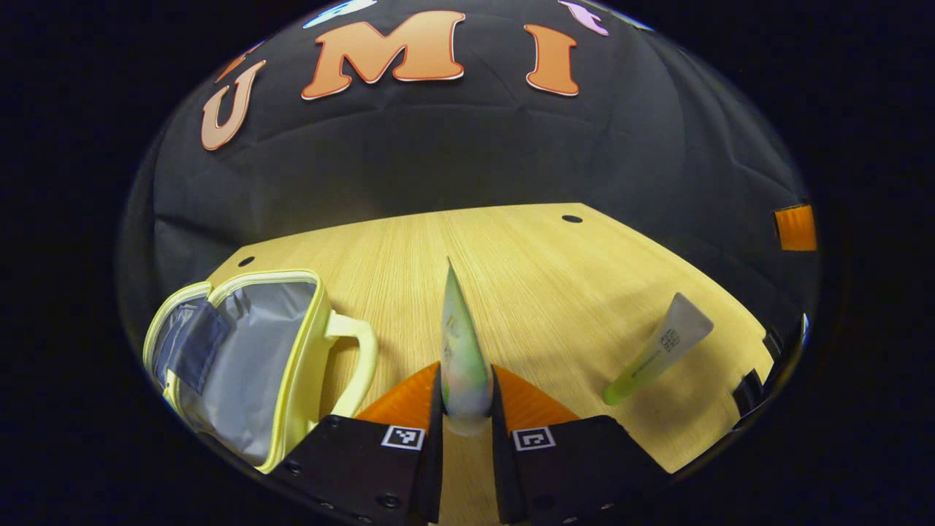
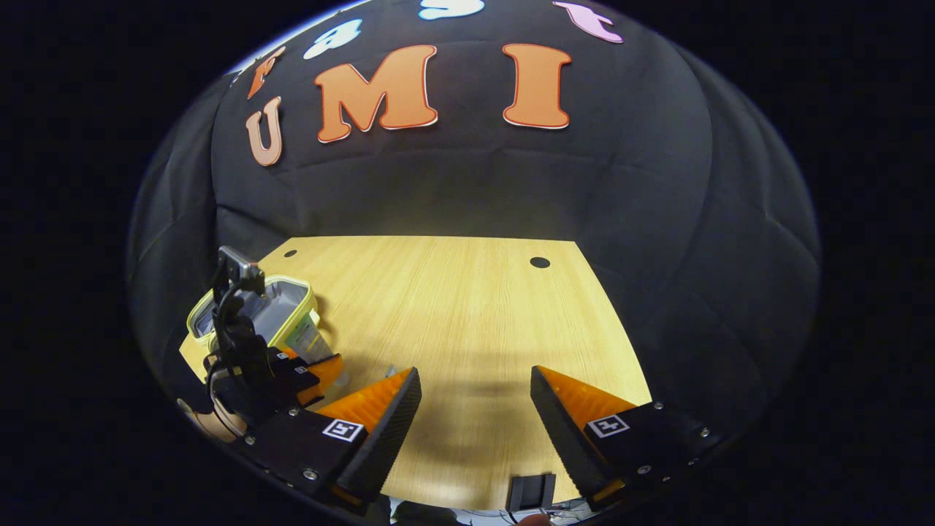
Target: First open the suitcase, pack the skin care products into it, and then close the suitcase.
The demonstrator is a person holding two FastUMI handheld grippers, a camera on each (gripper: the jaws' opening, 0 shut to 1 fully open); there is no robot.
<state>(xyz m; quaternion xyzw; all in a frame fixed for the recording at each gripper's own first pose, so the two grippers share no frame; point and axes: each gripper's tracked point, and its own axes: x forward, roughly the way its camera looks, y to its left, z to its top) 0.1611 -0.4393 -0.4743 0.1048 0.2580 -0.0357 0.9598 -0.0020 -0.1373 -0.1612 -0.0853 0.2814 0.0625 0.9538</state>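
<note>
Wooden table (image 1: 555,292) with black cloth wall behind it. In the left gripper view, the left gripper (image 1: 467,416) at bottom centre pinches a green-and-white tube (image 1: 462,351) between both fingers, tube tip pointing away up the frame. The yellow suitcase (image 1: 241,358) lies unzipped at lower left, grey lining showing, handle toward the gripper. A second tube (image 1: 657,351) lies on the table at right, well apart. In the right gripper view, the right gripper (image 2: 475,409) has fingers spread wide over bare wood, holding nothing; the suitcase sits at left.

A light wooden table (image 2: 467,307) with small dark holes (image 2: 540,262) near its far edge.
</note>
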